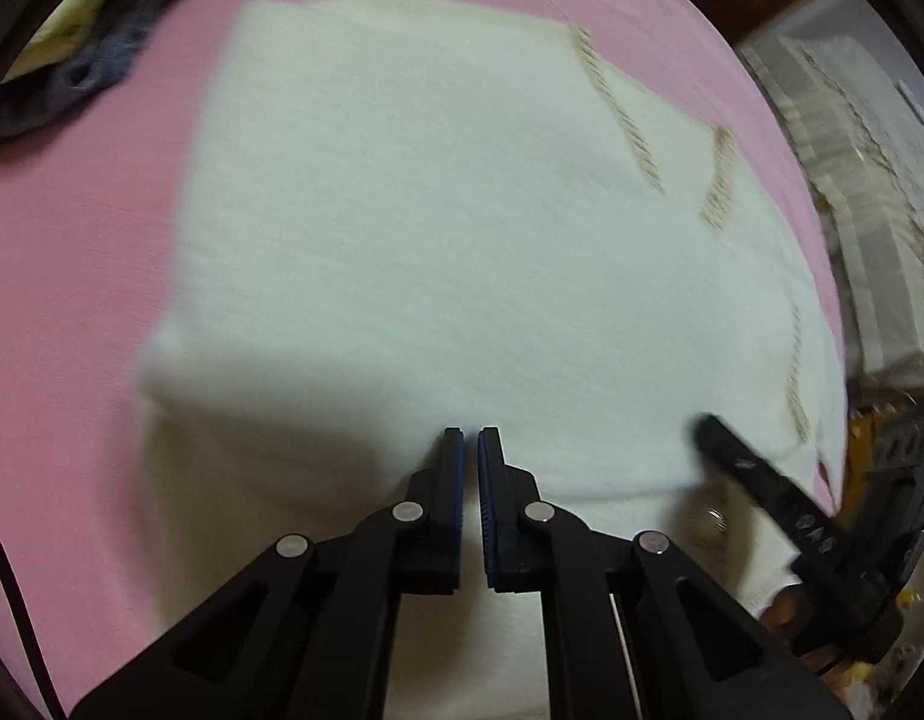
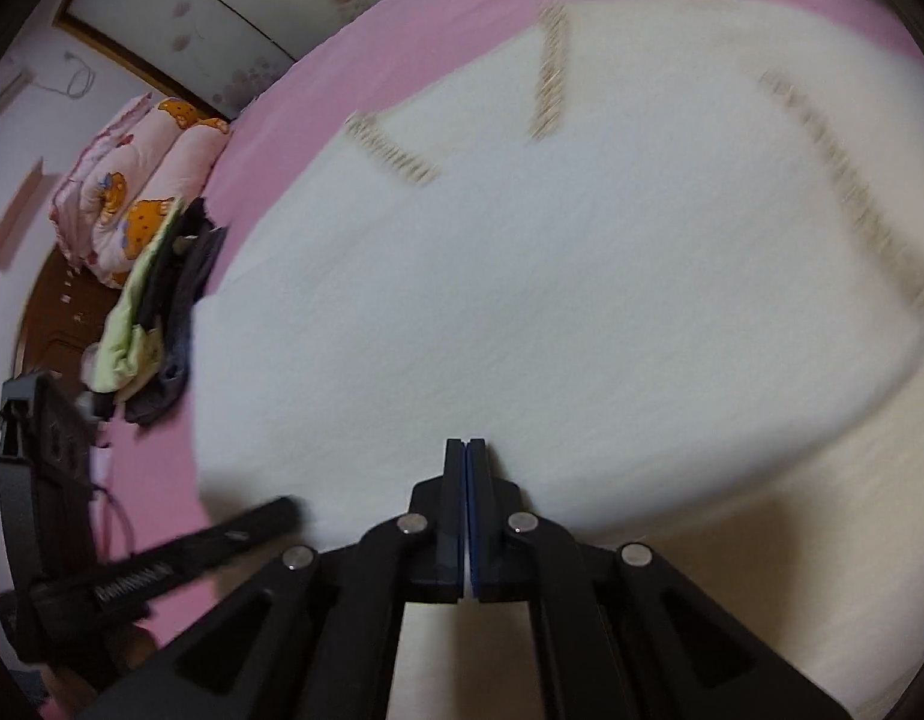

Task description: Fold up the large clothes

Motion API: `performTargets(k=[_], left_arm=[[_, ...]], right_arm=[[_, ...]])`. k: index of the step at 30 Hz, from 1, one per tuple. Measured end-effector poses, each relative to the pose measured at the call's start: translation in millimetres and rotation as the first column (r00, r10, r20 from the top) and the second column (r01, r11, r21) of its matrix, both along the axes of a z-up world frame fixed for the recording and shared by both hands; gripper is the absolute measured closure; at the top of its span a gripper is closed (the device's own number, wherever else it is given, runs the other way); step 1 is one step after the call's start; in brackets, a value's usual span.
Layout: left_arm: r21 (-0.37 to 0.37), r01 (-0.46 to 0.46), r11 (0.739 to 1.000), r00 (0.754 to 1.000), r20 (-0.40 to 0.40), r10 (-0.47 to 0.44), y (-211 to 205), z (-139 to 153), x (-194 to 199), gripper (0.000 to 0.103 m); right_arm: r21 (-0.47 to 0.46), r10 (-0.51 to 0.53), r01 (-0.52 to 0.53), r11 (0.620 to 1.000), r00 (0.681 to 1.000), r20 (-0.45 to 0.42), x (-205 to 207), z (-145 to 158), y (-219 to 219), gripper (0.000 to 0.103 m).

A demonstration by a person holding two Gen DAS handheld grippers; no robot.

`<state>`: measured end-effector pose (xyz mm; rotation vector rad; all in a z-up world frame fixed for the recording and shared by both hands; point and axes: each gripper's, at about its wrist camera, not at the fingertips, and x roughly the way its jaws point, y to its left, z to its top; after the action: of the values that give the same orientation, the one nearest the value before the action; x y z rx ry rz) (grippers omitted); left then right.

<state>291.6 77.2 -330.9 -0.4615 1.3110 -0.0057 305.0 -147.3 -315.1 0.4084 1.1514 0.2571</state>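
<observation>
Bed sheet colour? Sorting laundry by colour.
Pink bed sheet, plain; clearest in the right wrist view.

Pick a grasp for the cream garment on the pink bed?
Take the cream garment by its near hem, one corner per claw, coming from above at the bed's near side. It lies flat on the pink sheet, so only edges offer a pinch.

Left tool (image 1: 470, 433) angled steeply down, jaws nearly closed, right tool (image 2: 467, 444) clamped together
</observation>
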Motion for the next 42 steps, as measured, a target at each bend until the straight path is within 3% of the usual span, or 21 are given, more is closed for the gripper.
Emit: performTargets(k=[5, 9, 12, 14, 16, 18, 23, 27, 31, 34, 36, 38, 42], left_arm=[[-0.026, -0.09, 0.996, 0.996, -0.01, 0.09, 34.7, -5.8, -1.2, 0.102], [0.047, -0.148, 0.988, 0.989, 0.006, 0.148, 46.2, 4.1, -4.8, 0.102], [0.095, -0.217, 0.972, 0.976, 0.003, 0.218, 59.1, 14.0, -8.6, 0.102], [0.049, -0.204, 0.978, 0.979, -0.006, 0.204, 60.3, 20.9, -6.4, 0.102], [0.028, -0.137, 0.99, 0.991, 0.002, 0.137, 50.8, 27.7, -1.0, 0.102], [0.028, -0.052, 0.998, 0.999, 0.017, 0.052, 32.3, 30.4, 10.8, 0.102], [-0.002, 0.035, 0.999, 0.999, -0.006, -0.035, 2.5, 16.6, 55.0, 0.1], [0.017, 0.033, 0.999, 0.999, 0.015, -0.034, 3.4, 9.3, 93.1, 0.098], [0.02, 0.001, 1.0, 0.997, 0.072, -0.002, 24.9, 10.8, 112.6, 0.098], [0.124, -0.031, 0.992, 0.993, 0.121, 0.016, 43.5, 13.8, 124.4, 0.098], [0.209, -0.044, 0.977, 0.991, 0.137, 0.015, 56.4, 14.9, 126.2, 0.098], [0.244, -0.047, 0.969, 0.99, 0.14, 0.012, 73.9, 13.2, 127.1, 0.098], [0.202, -0.091, 0.975, 0.986, 0.155, 0.06, 104.6, 11.9, 124.6, 0.1]], right_arm=[[-0.183, -0.122, 0.128, 0.975, 0.992, 0.041, 0.3, 2.9, -68.5, 0.103], [-0.183, -0.219, 0.226, 0.957, 0.974, 0.055, -4.8, 7.3, -119.0, 0.103], [-0.295, -0.168, 0.18, 0.938, 0.984, 0.066, -1.5, 16.0, -108.3, 0.103], [-0.333, -0.151, 0.174, 0.927, 0.984, 0.093, -1.4, 25.9, -93.1, 0.103], [-0.222, -0.103, 0.126, 0.967, 0.988, 0.111, -1.5, 33.7, -75.3, 0.103], [-0.046, -0.015, 0.02, 0.999, 0.994, 0.109, 2.4, 35.2, -47.8, 0.103], [0.167, 0.139, -0.135, 0.977, 0.99, -0.015, 20.6, 1.4, 21.3, 0.103], [0.266, 0.127, -0.106, 0.958, 0.99, -0.066, 42.4, -26.0, 48.4, 0.103], [0.325, 0.09, -0.063, 0.944, 0.994, -0.069, 70.2, -35.7, 52.8, 0.103], [0.368, 0.003, 0.03, 0.929, 0.996, -0.089, 90.9, -39.1, 34.1, 0.103], [0.335, -0.065, 0.082, 0.939, 0.996, -0.062, 96.9, -34.3, 15.6, 0.103], [0.274, -0.139, 0.14, 0.952, 0.99, -0.022, 97.5, -27.6, -9.0, 0.103], [0.148, -0.316, 0.309, 0.94, 0.948, 0.027, 90.0, -20.5, -71.3, 0.103]])
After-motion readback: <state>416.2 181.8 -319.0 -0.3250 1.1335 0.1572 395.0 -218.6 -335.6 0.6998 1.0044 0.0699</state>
